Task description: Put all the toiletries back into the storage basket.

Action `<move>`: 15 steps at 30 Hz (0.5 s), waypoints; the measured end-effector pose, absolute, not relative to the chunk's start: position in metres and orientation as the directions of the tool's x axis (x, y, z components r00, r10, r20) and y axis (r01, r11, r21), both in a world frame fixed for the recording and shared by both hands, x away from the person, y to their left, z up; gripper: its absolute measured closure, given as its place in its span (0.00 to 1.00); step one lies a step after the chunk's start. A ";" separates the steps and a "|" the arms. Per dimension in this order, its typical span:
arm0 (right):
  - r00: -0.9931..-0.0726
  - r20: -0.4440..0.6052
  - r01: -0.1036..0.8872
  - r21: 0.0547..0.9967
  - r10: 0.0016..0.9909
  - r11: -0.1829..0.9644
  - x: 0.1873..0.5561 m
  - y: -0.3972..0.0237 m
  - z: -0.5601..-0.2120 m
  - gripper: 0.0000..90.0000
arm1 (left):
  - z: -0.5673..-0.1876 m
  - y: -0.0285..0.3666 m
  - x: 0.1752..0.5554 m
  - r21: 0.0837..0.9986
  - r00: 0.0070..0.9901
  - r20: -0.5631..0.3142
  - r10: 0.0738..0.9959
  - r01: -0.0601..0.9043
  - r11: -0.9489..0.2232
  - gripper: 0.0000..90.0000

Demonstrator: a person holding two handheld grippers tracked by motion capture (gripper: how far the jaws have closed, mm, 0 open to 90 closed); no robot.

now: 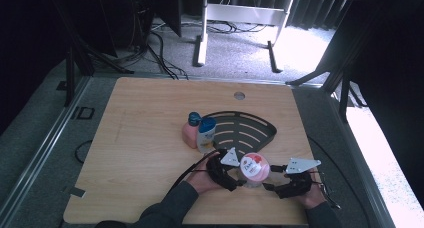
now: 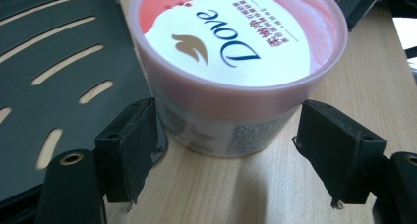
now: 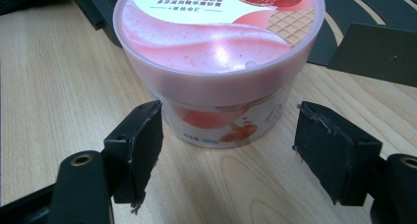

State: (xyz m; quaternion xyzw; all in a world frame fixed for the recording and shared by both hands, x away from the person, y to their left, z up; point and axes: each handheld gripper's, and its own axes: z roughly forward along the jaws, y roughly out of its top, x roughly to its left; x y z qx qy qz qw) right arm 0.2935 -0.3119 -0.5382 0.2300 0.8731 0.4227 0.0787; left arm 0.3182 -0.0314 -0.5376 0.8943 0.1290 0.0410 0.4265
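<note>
Right now the pink tub (image 1: 254, 170) stands upright on the wooden table (image 1: 150, 138), just in front of the near edge of the black slotted tray (image 1: 240, 130), with the left gripper (image 1: 226, 174) close on one side and the right gripper (image 1: 281, 184) close on the other. In the left gripper view the jaws stand apart around the tub (image 2: 231, 67), one pad just beside its wall near the tray (image 2: 59, 86), the other clear of it; in the right gripper view the jaws are also apart, with a plain gap on both sides of the tub (image 3: 219, 62). Neither pair presses on it, so the tub rests free. The likeliest trouble, as I judge it, is a lopsided close: if one pad meets the wall first, the tub could slide across the smooth wood or tip, since the lid is wider than the base. Two grippers closing at once from opposite sides could also knock jaws together or squeeze the soft wall. The tray's edge lies touching or nearly touching the tub, though the angle makes that hard to tell, and a lift could catch on it. The two bottles (image 1: 200, 132) standing at the tray's left rim could be toppled by a wide swing of the tub.
</note>
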 end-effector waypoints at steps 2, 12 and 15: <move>-0.884 0.060 0.333 0.776 0.463 0.536 0.294 -0.311 -0.538 0.29 | -0.538 -0.034 0.317 0.770 0.964 -0.016 0.265 0.181 -0.612 0.25; -0.894 0.045 0.309 0.782 0.445 0.541 0.294 -0.306 -0.536 0.28 | -0.536 -0.035 0.318 0.775 0.965 -0.003 0.261 0.168 -0.610 0.23; -0.892 0.035 0.304 0.782 0.450 0.544 0.293 -0.305 -0.535 0.28 | -0.535 -0.036 0.318 0.772 0.965 0.004 0.261 0.162 -0.615 0.23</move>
